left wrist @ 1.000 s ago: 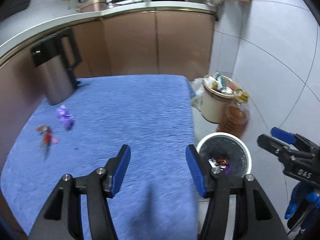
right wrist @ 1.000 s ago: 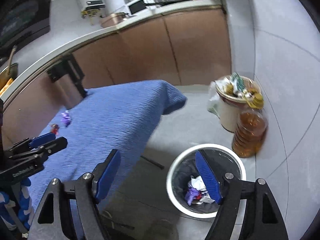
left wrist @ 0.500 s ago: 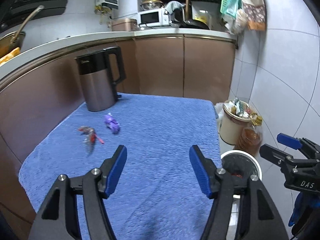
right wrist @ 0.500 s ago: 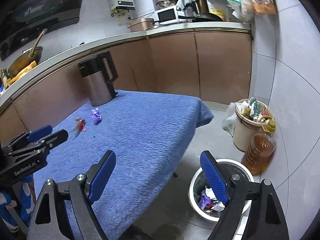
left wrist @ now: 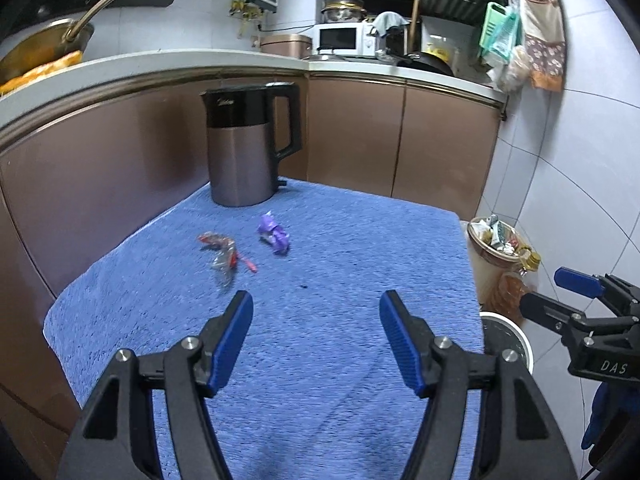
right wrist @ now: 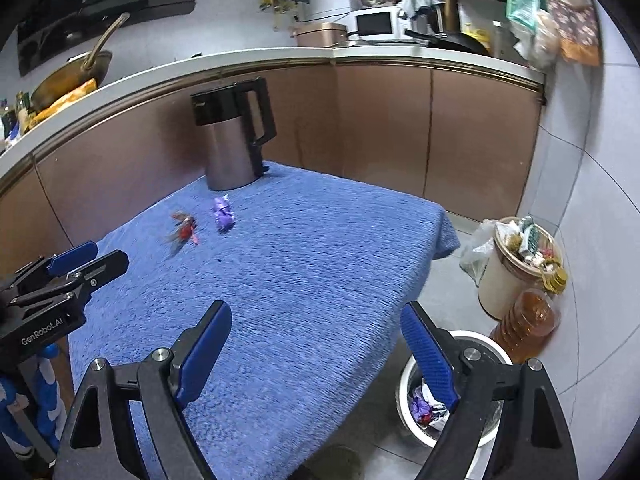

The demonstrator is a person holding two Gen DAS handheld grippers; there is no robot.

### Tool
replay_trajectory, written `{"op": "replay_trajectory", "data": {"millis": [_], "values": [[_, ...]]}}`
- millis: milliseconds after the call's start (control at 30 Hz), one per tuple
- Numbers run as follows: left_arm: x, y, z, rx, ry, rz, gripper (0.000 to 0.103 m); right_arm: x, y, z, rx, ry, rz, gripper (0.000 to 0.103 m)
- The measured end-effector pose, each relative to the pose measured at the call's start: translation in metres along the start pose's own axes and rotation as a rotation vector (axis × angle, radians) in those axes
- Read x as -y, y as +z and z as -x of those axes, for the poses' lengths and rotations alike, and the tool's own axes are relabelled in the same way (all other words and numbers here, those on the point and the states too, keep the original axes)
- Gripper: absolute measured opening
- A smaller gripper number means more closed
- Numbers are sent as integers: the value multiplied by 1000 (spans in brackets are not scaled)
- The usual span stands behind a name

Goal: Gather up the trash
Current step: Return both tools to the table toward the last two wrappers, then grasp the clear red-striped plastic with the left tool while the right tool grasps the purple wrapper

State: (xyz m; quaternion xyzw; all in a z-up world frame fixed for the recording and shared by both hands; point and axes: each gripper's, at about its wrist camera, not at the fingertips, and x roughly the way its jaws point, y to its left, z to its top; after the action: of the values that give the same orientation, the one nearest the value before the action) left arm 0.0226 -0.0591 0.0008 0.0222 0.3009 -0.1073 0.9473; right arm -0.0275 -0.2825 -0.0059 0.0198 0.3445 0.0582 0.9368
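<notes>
Both grippers (left wrist: 316,336) (right wrist: 316,348) apparently empty, above table (left wrist: 360,240)

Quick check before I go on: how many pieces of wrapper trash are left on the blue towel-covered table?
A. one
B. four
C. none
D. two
D: a crumpled purple wrapper and a red-and-clear wrapper lie side by side on the blue towel, in front of the steel kettle.

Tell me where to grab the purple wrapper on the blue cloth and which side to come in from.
Pinch the purple wrapper across its crumpled middle, coming down from above on the near side. It lies flat and loose on the blue cloth, apart from the red wrapper, with the kettle standing close behind, so a rear approach looks cramped.
</notes>
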Motion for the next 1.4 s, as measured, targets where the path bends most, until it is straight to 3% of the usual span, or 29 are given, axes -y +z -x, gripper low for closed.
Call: {"op": "replay_trajectory", "data": {"millis": [600, 900, 1133, 1400], "values": [[-91, -10, -88, -161, 33, 138, 64, -28, 34, -93, -127, 111, 62, 85], [-122, 27, -164, -191, 17, 145, 64, -48, 84, -159, -136, 235, 51, 66], [-133, 35, -212, -240, -12, 158, 63, -73, 112, -218, -175, 310, 53, 62], [-147, 28, -230, -264, -28, 189, 39, -103, 116, -281, -245, 332, 79, 55]]}}
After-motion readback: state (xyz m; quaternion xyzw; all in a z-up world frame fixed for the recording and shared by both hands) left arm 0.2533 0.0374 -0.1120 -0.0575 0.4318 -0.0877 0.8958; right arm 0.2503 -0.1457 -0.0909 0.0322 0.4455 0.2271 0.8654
